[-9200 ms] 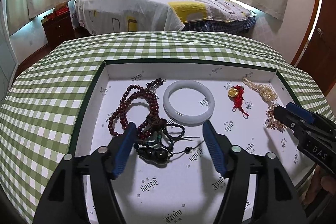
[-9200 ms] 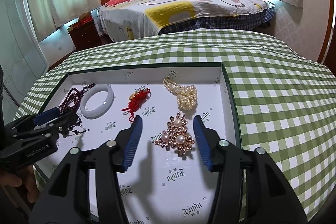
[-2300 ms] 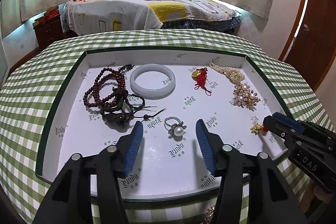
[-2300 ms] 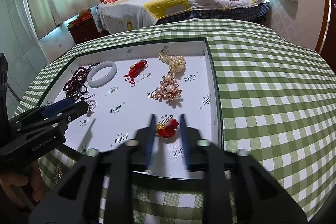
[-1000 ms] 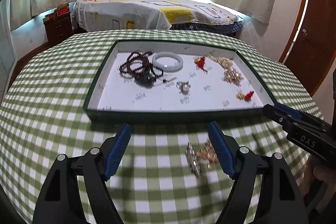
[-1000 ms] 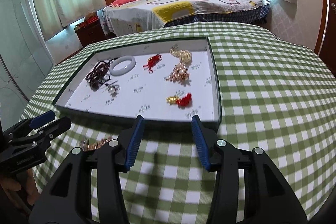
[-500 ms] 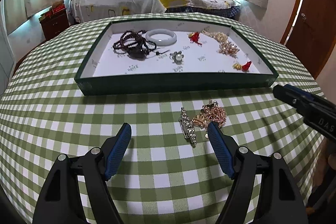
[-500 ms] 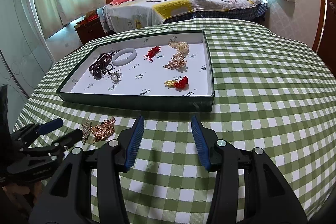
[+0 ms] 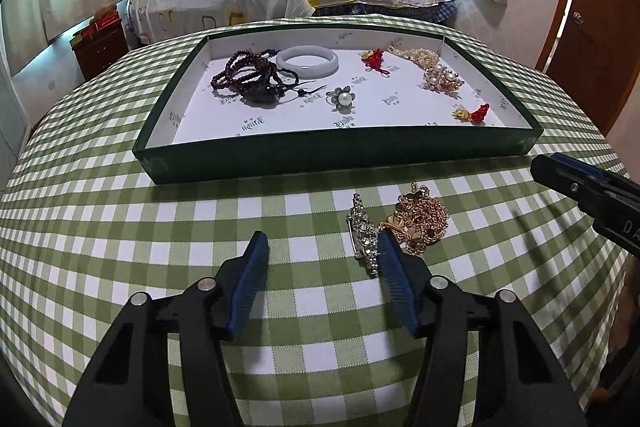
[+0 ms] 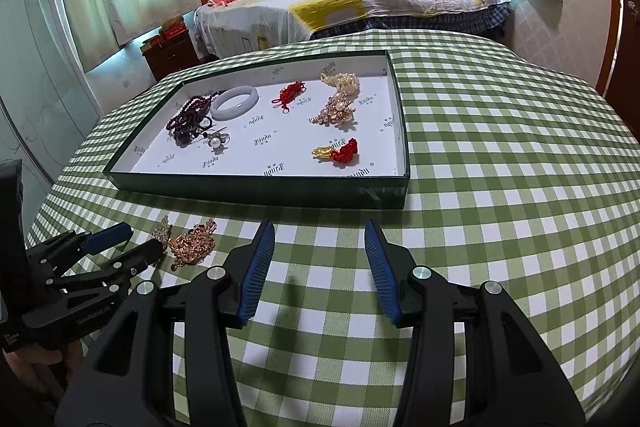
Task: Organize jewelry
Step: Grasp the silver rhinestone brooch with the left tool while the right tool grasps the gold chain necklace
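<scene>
Green-and-white checked cloth (image 9: 120, 227) is covering the table, and a dark green tray (image 9: 320, 155) with a white liner is sitting on it toward the far side. Inside the tray, dark beads (image 9: 244, 75), a pale bangle (image 9: 307, 62), a pearl ring (image 9: 342, 99), a red knot charm (image 9: 374, 59), a pearl strand (image 9: 420, 57), a pearl brooch (image 9: 442, 81) and a gold-and-red charm (image 9: 472, 113) are all lying apart from each other.

On the bare cloth in front of the tray, a rhinestone pin (image 9: 364, 235) and a gold chain pile (image 9: 424, 223) are sitting just beside each other. The left gripper (image 9: 322, 247) is hanging low over them with its jaws closing; the pin is lying right at the inner face of the right-hand finger, and it's hard to say if they're actually touching, but nothing is pinched yet and the chain is outside the jaws.

The right gripper (image 10: 319, 245) is hovering over empty cloth near the tray's front wall, its fingers parted with nothing between them.
</scene>
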`<state>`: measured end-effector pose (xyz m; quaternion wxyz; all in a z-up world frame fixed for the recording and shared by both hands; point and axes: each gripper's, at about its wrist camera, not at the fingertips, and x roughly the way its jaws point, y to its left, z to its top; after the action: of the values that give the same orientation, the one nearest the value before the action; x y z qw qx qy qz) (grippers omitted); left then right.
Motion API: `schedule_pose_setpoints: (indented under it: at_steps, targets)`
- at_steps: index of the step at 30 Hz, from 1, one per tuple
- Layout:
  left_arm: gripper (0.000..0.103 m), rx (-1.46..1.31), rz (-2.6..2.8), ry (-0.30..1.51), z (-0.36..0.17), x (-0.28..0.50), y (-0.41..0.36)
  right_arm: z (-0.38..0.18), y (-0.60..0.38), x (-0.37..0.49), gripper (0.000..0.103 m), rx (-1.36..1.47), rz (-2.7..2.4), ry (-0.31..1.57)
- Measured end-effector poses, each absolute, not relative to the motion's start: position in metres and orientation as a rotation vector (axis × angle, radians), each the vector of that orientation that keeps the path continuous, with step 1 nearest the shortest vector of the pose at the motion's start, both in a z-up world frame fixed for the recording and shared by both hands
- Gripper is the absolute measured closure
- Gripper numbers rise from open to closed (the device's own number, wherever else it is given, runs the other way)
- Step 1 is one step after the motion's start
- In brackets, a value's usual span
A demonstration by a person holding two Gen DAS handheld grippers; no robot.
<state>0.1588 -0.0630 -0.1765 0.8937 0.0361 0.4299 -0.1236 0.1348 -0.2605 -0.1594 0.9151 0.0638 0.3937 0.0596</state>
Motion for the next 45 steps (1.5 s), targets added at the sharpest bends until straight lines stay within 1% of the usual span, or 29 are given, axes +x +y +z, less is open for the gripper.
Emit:
schedule_pose_setpoints:
  at_steps: [2, 10, 14, 17, 30, 31, 32, 33, 40, 41, 42, 43, 44, 45]
  targets:
    - [0.051, 0.072, -0.260, 0.893, -0.176, 0.160, -0.063, -0.160, -0.260, 0.135, 0.057, 0.131, 0.123, 0.814]
    - [0.051, 0.078, -0.276, 0.890, -0.175, 0.160, -0.066, -0.162, -0.259, 0.136, 0.057, 0.129, 0.125, 0.814]
    - [0.059, 0.082, -0.280, 0.889, -0.175, 0.161, -0.067, -0.163, -0.259, 0.136, 0.057, 0.128, 0.125, 0.814]
    - [0.061, 0.083, -0.286, 0.890, -0.175, 0.161, -0.068, -0.162, -0.259, 0.136, 0.057, 0.129, 0.124, 0.814]
    - [0.062, 0.080, -0.306, 0.889, -0.175, 0.163, -0.069, -0.163, -0.258, 0.136, 0.057, 0.128, 0.124, 0.814]
    - [0.064, 0.081, -0.306, 0.888, -0.175, 0.163, -0.069, -0.162, -0.259, 0.136, 0.057, 0.128, 0.124, 0.813]
    - [0.070, 0.084, -0.306, 0.887, -0.175, 0.163, -0.069, -0.162, -0.259, 0.136, 0.057, 0.128, 0.124, 0.814]
    - [0.073, 0.086, -0.310, 0.886, -0.175, 0.164, -0.069, -0.163, -0.259, 0.136, 0.057, 0.129, 0.124, 0.814]
    - [0.073, 0.093, -0.332, 0.887, -0.174, 0.165, -0.073, -0.163, -0.258, 0.136, 0.057, 0.127, 0.124, 0.815]
    - [0.075, 0.095, -0.335, 0.887, -0.174, 0.165, -0.073, -0.163, -0.258, 0.136, 0.057, 0.127, 0.124, 0.814]
    - [0.078, 0.099, -0.337, 0.886, -0.174, 0.165, -0.074, -0.163, -0.258, 0.136, 0.057, 0.128, 0.124, 0.815]
    - [0.086, 0.099, -0.347, 0.884, -0.174, 0.164, -0.073, -0.163, -0.258, 0.136, 0.057, 0.129, 0.124, 0.815]
    - [0.090, 0.092, -0.362, 0.886, -0.174, 0.164, -0.073, -0.163, -0.258, 0.136, 0.057, 0.128, 0.124, 0.814]
    - [0.090, 0.095, -0.363, 0.885, -0.174, 0.164, -0.073, -0.163, -0.258, 0.136, 0.057, 0.127, 0.125, 0.814]
